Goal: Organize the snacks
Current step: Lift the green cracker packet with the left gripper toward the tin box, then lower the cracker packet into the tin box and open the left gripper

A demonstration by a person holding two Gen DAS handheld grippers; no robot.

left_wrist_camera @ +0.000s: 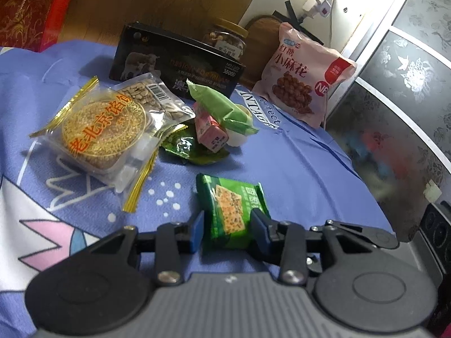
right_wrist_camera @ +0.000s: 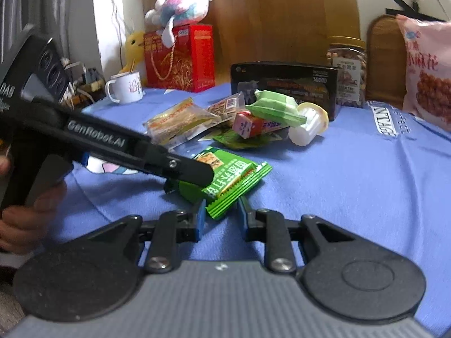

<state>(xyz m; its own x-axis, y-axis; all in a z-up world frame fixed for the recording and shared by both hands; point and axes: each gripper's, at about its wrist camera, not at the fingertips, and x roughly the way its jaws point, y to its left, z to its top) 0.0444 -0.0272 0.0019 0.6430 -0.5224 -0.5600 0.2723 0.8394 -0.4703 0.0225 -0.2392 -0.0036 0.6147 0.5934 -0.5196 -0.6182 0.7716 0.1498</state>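
Left wrist view: our left gripper (left_wrist_camera: 227, 229) straddles the green cracker packet (left_wrist_camera: 231, 207) on the blue cloth (left_wrist_camera: 296, 163), jaws wide, packet's long axis running ahead.

Right wrist view: our right gripper (right_wrist_camera: 220, 215), jaws parted and empty, faces the packet's crimped end.

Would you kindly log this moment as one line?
left tongs: around green cracker packet | right tongs: open at packet end | packet on blue cloth

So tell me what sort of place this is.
Probably a lived-in home room, perhaps a bedroom: a blue cartoon-print cloth covers the surface, a pastel plush toy sits on a red gift box, beside a white enamel mug.
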